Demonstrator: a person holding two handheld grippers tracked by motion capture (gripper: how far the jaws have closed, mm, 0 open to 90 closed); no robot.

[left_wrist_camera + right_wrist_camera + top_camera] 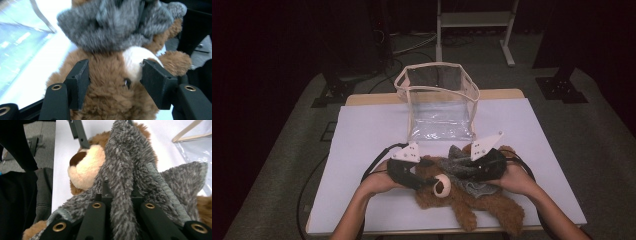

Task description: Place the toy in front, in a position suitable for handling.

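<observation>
Table (pixel 362 125): we see it running away from the person, with the bag at its far middle and the toy at its near middle.
Bag (pixel 438 97): we find it upright at the far edge, behind the toy and apart from it.
Teddy bear (pixel 472 205): it lies on the table near the front edge, between our two grippers.
Cloth (pixel 464 165): it lies on the teddy bear, on the side toward the bag.
Left gripper (pixel 432 172): left of the teddy bear, with its jaws to either side of the toy's body.
Right gripper (pixel 467 172): right of the teddy bear, on the cloth.
Stand (pixel 474 20): on the floor behind the table.
</observation>
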